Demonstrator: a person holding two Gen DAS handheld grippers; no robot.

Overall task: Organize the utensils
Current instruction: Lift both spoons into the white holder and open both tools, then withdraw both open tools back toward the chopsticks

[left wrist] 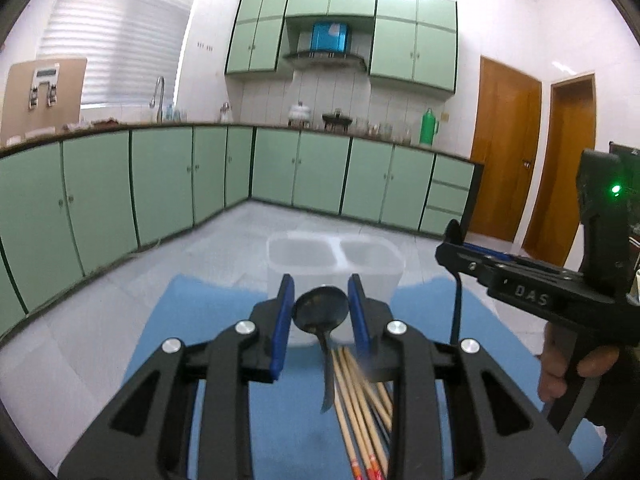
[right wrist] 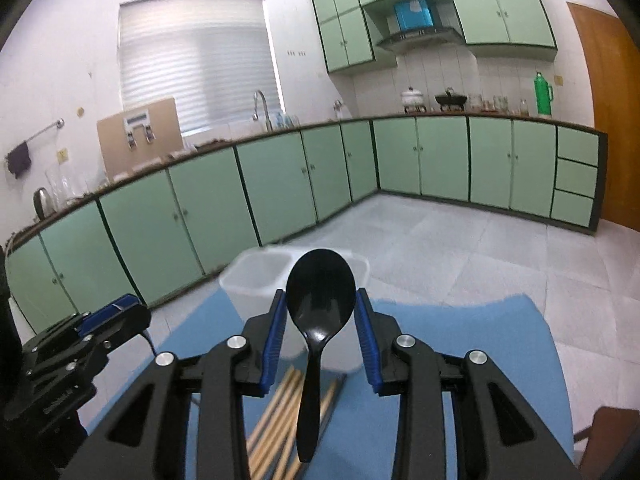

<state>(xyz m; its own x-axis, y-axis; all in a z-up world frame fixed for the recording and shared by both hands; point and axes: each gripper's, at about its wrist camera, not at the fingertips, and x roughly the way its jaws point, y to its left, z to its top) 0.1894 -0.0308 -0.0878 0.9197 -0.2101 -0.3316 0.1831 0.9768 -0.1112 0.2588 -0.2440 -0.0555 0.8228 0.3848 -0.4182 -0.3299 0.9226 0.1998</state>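
Above the blue mat [left wrist: 224, 312], we are pinching glossy black plastic spoons. Left gripper [left wrist: 320, 306] is squeezing one spoon [left wrist: 320, 312]; right gripper [right wrist: 321, 314] is seemingly clamping another [right wrist: 320, 300].

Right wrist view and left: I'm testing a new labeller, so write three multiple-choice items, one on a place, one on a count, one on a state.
1. The chopsticks lie: A in the sink; B on the blue mat; C on the counter.
2. The container has how many compartments: A one; B four; C two.
3. The right tongs are: A shut on a black spoon; B open, empty; C shut on chopsticks.

B: they lie flat on the mat.
C: one divider splits it in two.
A: the spoon's bowl sits clamped between the pads.
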